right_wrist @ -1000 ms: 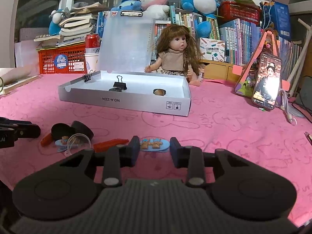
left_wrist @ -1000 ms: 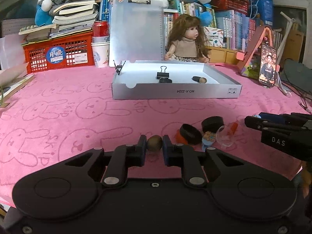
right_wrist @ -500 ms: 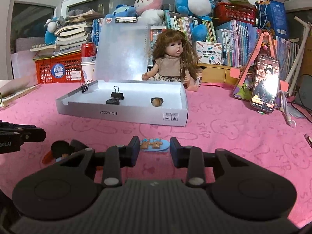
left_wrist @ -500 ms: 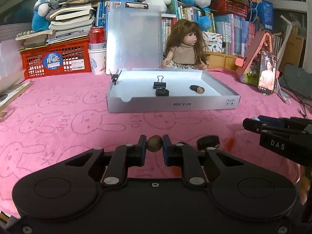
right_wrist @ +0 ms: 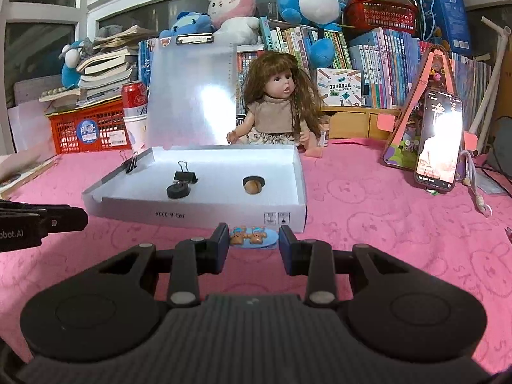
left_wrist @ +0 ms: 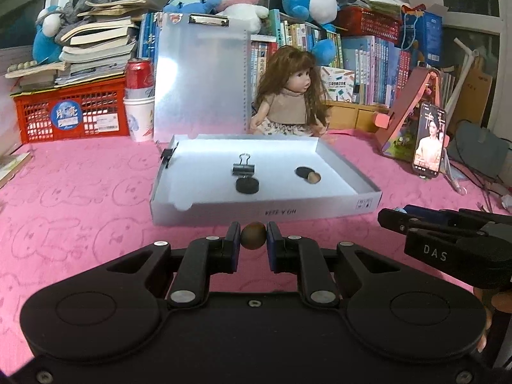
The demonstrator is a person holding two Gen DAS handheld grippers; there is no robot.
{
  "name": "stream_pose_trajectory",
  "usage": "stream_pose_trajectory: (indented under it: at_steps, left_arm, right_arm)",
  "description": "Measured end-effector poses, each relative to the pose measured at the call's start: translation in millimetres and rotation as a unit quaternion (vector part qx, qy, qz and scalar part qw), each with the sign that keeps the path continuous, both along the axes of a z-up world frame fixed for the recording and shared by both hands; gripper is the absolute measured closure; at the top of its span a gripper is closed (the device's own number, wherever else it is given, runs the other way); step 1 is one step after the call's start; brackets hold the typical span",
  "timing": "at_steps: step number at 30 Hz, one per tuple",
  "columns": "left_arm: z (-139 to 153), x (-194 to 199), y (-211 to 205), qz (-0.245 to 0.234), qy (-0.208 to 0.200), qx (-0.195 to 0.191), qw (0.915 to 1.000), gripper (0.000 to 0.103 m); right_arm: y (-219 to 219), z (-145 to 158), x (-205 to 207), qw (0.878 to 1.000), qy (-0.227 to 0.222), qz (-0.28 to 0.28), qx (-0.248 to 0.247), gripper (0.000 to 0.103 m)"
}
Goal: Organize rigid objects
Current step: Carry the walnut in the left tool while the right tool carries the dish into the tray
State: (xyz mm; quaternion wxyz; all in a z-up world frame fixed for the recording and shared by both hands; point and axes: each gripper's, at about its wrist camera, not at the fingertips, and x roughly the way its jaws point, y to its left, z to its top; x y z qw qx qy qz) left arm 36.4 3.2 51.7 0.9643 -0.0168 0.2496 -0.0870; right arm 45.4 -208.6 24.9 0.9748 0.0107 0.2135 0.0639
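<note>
Now both loads are in carry toward the box. The left gripper (left_wrist: pixel 253 240) has its fingers clamped on a small round brown nut (left_wrist: pixel 252 240); the right gripper (right_wrist: pixel 253 240) pinches a flat blue bear-print disc (right_wrist: pixel 254 238). Just beyond stands the shallow white cardboard box (left_wrist: pixel 265 212), holding a binder clip (left_wrist: pixel 243 168); next, probably, reach over its wall and release.
</note>
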Motion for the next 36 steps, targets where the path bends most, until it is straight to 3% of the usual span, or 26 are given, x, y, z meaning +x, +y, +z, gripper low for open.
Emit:
stream_pose_trajectory:
  at_steps: [8,17,28,36]
  left_arm:
    - [14.4,34.3,-4.5,0.001,0.005,-0.005,1.0000,0.087]
    - [20.3,82.3,-4.5,0.002,0.036,-0.028,0.9990,0.087]
    - [12.2,138.5,-12.9,0.004,0.095,-0.031,0.9950,0.087]
    - [-8.0,174.6,-9.5,0.010,0.146,-0.050,0.9880,0.087]
  right_arm:
    - [-2.5,12.4,24.7,1.000,0.004,-0.004,0.015,0.064]
    - [-1.7,21.7,57.4,1.000,0.017,0.004,0.020,0.064]
    - [-2.9,26.0,116.1,0.996,0.078,0.002,0.038,0.064]
    - [-7.4,8.1,156.9,0.985,0.155,0.008,0.075,0.064]
